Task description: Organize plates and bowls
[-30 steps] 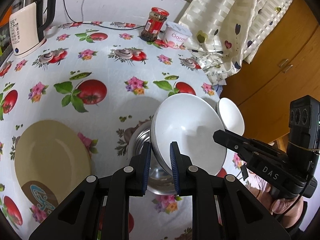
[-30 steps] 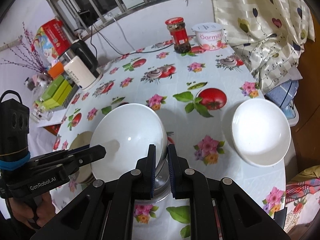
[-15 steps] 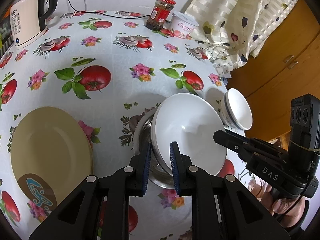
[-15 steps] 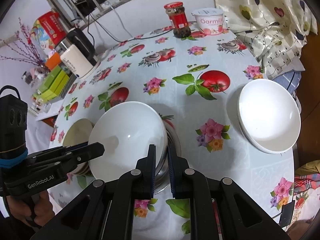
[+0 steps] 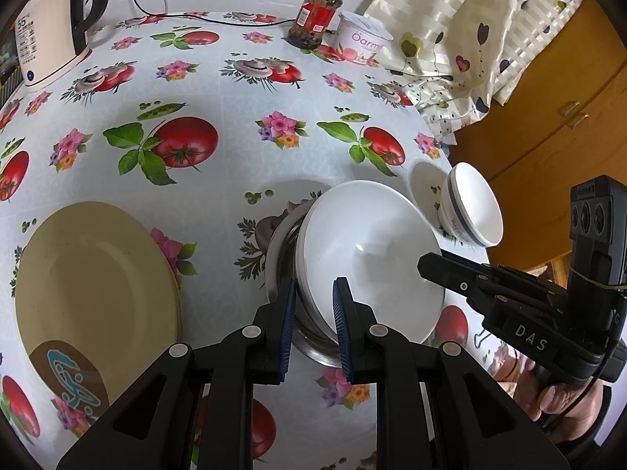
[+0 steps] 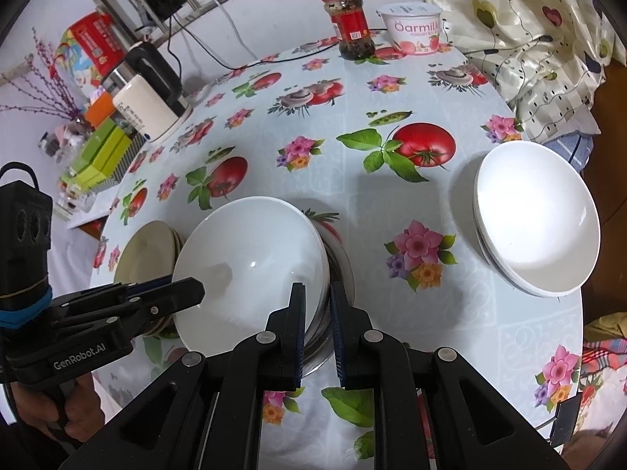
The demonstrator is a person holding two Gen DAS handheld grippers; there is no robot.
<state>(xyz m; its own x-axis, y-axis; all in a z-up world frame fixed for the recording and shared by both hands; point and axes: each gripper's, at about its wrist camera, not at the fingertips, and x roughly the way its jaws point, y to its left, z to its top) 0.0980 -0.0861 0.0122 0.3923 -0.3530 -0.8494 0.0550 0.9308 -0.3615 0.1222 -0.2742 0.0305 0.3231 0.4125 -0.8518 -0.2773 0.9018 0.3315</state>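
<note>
both tongs pinch the same big white bowl (image 5: 368, 258) by opposite rims; left tongs (image 5: 313, 309) clamp the near rim, right tongs (image 6: 316, 309) are nearly closed on the other edge; the bowl sits tilted in a steel bowl (image 5: 282, 258) on the counter (image 5: 219, 180); tan plates (image 5: 94, 286) beside it, stacked white bowls (image 6: 537, 223) well apart.

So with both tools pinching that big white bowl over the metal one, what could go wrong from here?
1. The white bowl is tilted and gripped only at its rim by the left tool and right tool; it could slip and bang into the steel bowl.
2. The small bowl sits close to the table edge, so a bump might knock it off.
</note>
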